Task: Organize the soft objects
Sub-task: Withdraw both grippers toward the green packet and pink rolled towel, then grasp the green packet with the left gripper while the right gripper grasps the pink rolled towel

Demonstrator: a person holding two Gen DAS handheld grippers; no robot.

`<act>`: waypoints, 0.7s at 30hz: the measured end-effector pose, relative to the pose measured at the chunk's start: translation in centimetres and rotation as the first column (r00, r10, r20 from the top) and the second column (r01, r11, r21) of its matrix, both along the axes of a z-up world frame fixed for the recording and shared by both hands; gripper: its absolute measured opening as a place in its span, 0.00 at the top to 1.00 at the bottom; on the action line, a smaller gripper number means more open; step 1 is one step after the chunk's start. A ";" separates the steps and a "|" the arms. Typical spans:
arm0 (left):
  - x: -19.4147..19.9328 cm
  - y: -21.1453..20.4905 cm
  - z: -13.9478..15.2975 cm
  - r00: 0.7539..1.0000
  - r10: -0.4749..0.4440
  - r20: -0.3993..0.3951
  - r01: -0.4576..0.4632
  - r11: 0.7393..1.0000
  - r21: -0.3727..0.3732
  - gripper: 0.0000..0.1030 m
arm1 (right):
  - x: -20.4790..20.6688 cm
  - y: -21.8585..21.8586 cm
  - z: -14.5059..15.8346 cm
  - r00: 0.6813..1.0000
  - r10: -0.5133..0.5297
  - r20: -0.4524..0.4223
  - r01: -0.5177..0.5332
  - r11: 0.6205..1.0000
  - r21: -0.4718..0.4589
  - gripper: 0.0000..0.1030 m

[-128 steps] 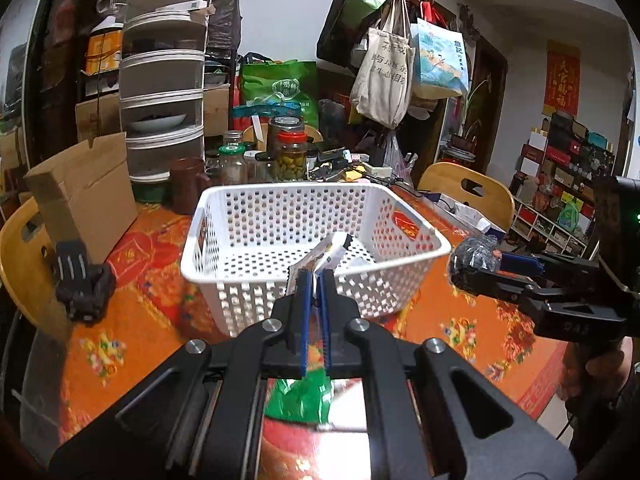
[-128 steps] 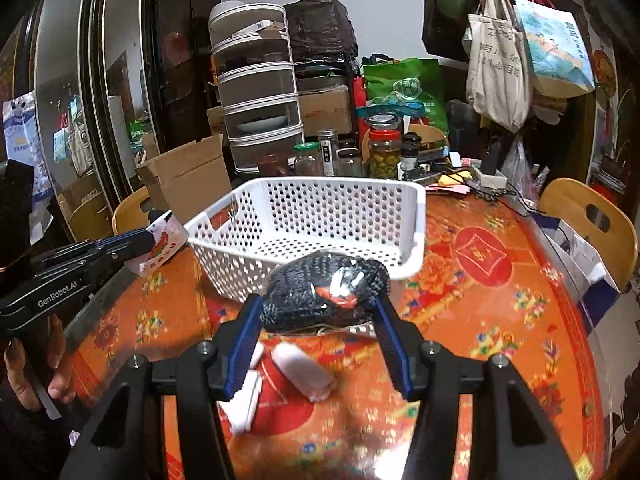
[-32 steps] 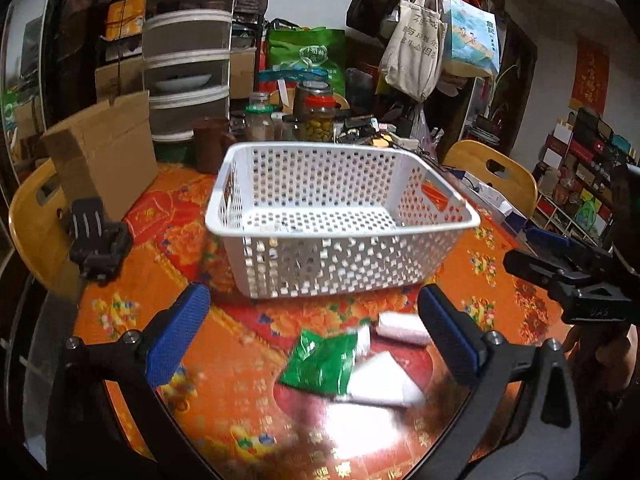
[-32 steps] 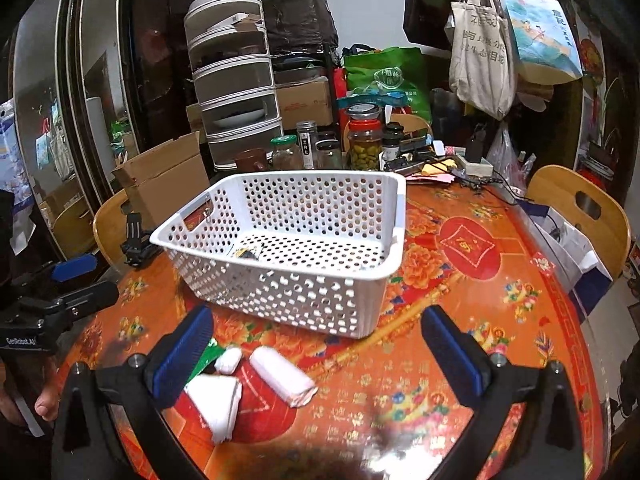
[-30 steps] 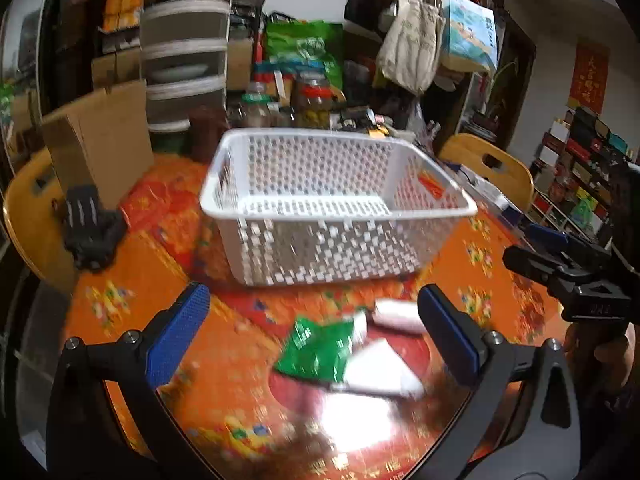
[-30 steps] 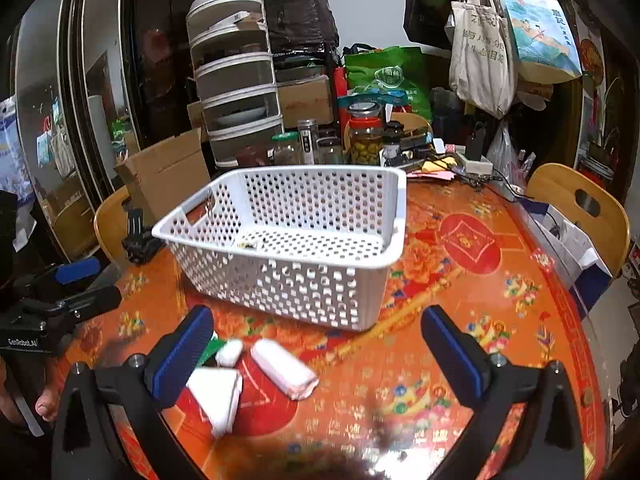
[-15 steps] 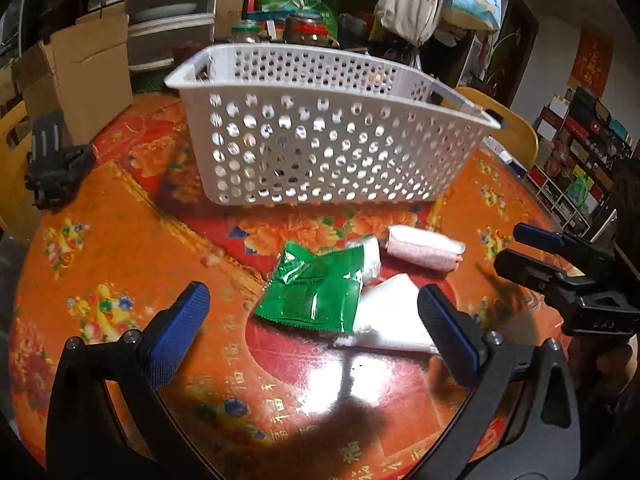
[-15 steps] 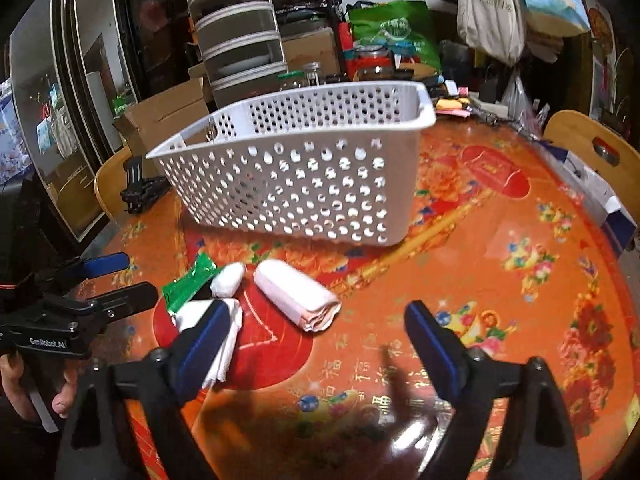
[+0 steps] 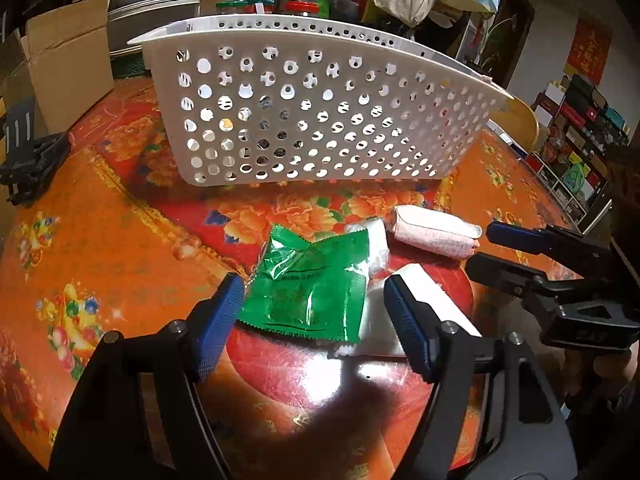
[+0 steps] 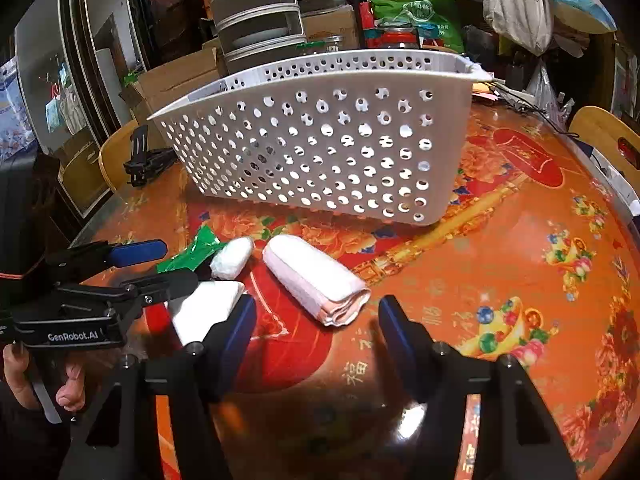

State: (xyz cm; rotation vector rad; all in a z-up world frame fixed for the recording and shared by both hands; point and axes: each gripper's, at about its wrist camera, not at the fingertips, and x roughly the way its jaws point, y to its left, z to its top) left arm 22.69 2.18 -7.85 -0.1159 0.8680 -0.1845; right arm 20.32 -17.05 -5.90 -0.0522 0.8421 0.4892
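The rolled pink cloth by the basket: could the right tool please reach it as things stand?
Probably yes: the right tool is closing with the rolled pink cloth just ahead of its tips, nothing between them; the white basket stands farther back.

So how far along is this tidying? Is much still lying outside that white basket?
Dark shapes show through the white basket holes, so something seems to be inside. Neither gripper holds anything: the left gripper is closing around the green packet, the right gripper around the pink rolled cloth. A small white roll and white folded piece wait too.
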 end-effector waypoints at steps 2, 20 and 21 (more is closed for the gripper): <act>0.1 -0.2 -0.1 1.000 -0.002 -0.004 0.002 1.000 0.003 0.35 | 0.3 0.3 -0.3 1.000 0.005 -0.009 -0.005 1.000 -0.006 0.40; 0.1 0.6 -0.4 1.000 0.016 -0.015 -0.017 0.999 -0.034 0.51 | 2.7 1.3 -1.2 0.999 0.023 -0.047 -0.025 0.998 -0.056 0.61; 0.1 0.6 -0.5 1.000 0.017 -0.015 -0.017 0.999 -0.035 0.52 | 2.7 1.4 -1.2 0.999 0.024 -0.047 -0.027 0.998 -0.058 0.66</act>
